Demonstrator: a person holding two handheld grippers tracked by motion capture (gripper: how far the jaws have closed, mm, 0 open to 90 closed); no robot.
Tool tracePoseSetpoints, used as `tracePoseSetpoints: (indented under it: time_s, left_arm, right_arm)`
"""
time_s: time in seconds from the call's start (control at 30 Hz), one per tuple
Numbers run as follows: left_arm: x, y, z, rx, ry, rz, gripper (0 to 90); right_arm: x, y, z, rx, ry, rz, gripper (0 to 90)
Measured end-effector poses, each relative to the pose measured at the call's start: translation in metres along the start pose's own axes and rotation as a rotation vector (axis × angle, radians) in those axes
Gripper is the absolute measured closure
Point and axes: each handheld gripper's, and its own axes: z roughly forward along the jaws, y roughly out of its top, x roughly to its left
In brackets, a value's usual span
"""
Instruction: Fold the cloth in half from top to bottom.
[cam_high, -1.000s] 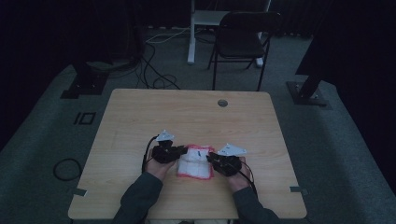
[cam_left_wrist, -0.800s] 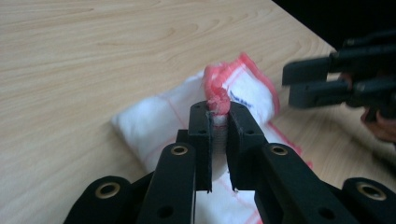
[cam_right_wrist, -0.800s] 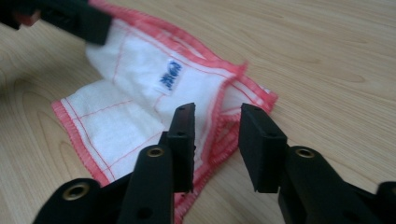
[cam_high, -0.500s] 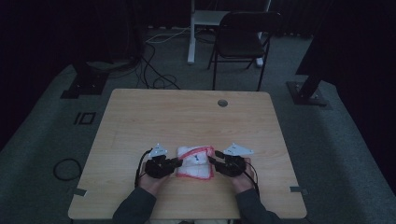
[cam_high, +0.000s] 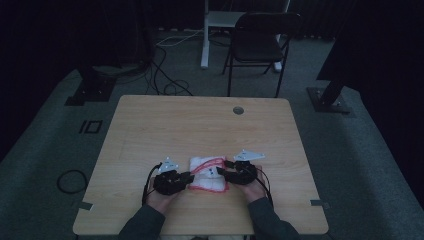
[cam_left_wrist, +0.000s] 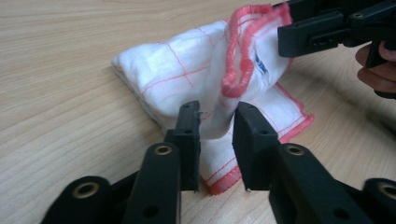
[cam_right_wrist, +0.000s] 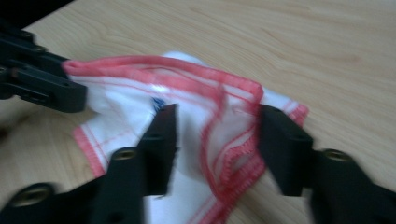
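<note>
We judged the left tongs (cam_left_wrist: 216, 122) pinched the cloth (cam_left_wrist: 187, 74) for folding; the right tongs (cam_right_wrist: 215, 130) stood spread around its hem.

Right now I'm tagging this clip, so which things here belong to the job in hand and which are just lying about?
In the job:
white cloth with red hem
left tongs, pinching a fold of it
right tongs, jaws apart around its lifted hem

Just lying about:
black folding chair
white stand
floor cables
</note>
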Motion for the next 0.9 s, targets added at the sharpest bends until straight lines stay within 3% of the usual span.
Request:
tracePoseSetpoints:
  time_s: [0.03, 0.07, 0.1, 0.13, 0.17, 0.33, 0.47, 0.5, 0.57, 0.6, 0.63, 0.7, 0.8, 0.9]
  left_arm:
    - [0.0, 0.001, -0.003, -0.013, 0.001, -0.003, 70.1]
    - [0.0, 0.001, -0.003, -0.013, 0.001, -0.003, 68.9]
    - [0.001, 0.005, -0.008, -0.036, 0.008, -0.004, 66.3]
    - [0.001, 0.005, -0.008, -0.036, 0.008, -0.004, 64.6]
    - [0.002, 0.011, -0.012, -0.062, 0.006, -0.006, 62.8]
    - [-0.001, 0.031, -0.013, -0.083, 0.0, 0.009, 56.3]
    - [-0.009, 0.047, 0.001, -0.055, 0.003, 0.04, 54.3]
    - [-0.015, 0.052, 0.013, -0.021, 0.014, 0.069, 54.0]
    - [-0.019, 0.055, 0.021, 0.007, 0.028, 0.077, 54.2]
    - [-0.019, 0.055, 0.021, 0.007, 0.028, 0.077, 55.0]
    - [-0.019, 0.056, 0.029, 0.052, 0.069, 0.077, 58.2]
    - [-0.018, 0.054, 0.034, 0.08, 0.089, 0.078, 68.4]
    - [-0.019, 0.049, 0.029, 0.083, 0.103, 0.097, 84.0]
    - [-0.021, 0.046, 0.021, 0.066, 0.106, 0.106, 87.5]
  right_arm:
    - [0.001, 0.0, -0.001, -0.004, 0.005, -0.011, 64.7]
    - [0.001, 0.0, -0.001, -0.004, 0.005, -0.011, 64.7]
    - [0.003, 0.0, -0.004, -0.014, 0.011, -0.027, 73.2]
    - [0.003, 0.0, -0.004, -0.014, 0.011, -0.027, 73.2]
    - [0.004, -0.001, -0.006, -0.019, 0.016, -0.042, 78.8]
    - [0.006, -0.002, -0.01, -0.027, 0.022, -0.067, 84.1]
    - [0.012, -0.003, -0.01, -0.025, 0.016, -0.111, 88.0]
    - [0.013, -0.003, -0.01, -0.022, 0.012, -0.119, 88.2]
    - [0.013, -0.003, -0.01, -0.018, 0.013, -0.122, 88.4]
    - [0.013, -0.003, -0.01, -0.018, 0.013, -0.122, 88.4]
    - [0.013, -0.004, -0.01, -0.017, 0.013, -0.122, 88.6]
    - [0.013, -0.005, -0.011, -0.014, 0.012, -0.126, 88.6]
    - [0.014, -0.007, -0.014, -0.007, 0.003, -0.141, 88.6]
    - [0.014, -0.011, -0.019, -0.008, -0.001, -0.147, 88.4]
